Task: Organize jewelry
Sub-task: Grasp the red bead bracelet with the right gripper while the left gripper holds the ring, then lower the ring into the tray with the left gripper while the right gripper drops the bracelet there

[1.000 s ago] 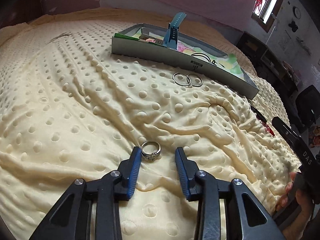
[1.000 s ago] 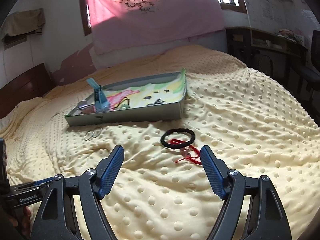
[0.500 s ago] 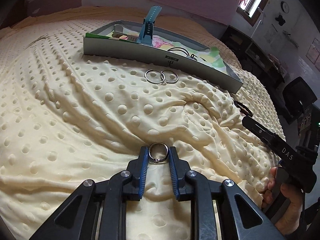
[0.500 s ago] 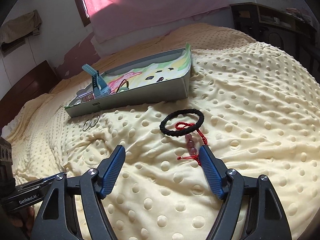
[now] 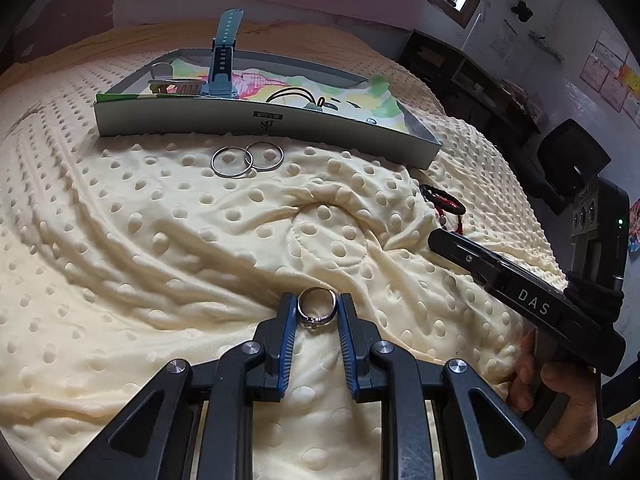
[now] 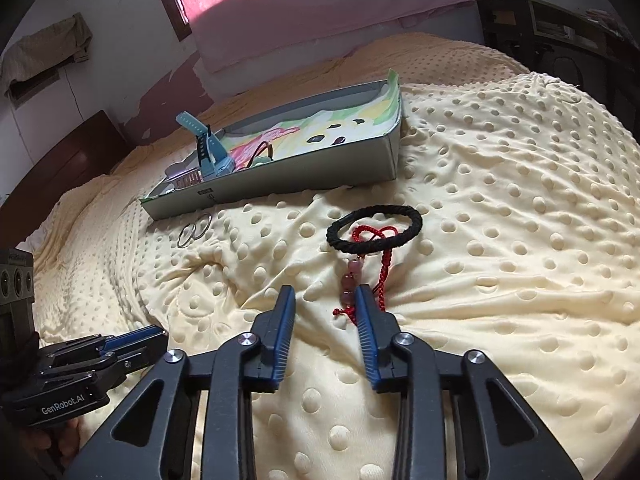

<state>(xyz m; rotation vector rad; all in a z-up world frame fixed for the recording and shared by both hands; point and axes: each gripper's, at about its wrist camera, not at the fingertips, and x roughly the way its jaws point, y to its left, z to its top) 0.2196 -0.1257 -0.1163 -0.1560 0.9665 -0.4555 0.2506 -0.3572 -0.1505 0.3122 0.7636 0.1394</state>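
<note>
Silver ring (image 5: pixel 317 308) clamped between left tongs (image 5: pixel 317 312) at six o'clock above cream dotted bedspread (image 5: pixel 160 240), right tongs (image 6: pixel 325 310) just closing around red beaded cord bracelet (image 6: pixel 352 280), pads not yet pressing, grey tray (image 5: pixel 264 122) at twelve o'clock.

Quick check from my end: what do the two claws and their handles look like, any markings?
Both claws, left and right, are black with silver pivot bolts and tapered fingers faced with ribbed blue pads. The right handle reads "DAS" in white and shows a green light; the left handle reads "GenRobot.AI". A dark cuff shows at the right wrist.
</note>
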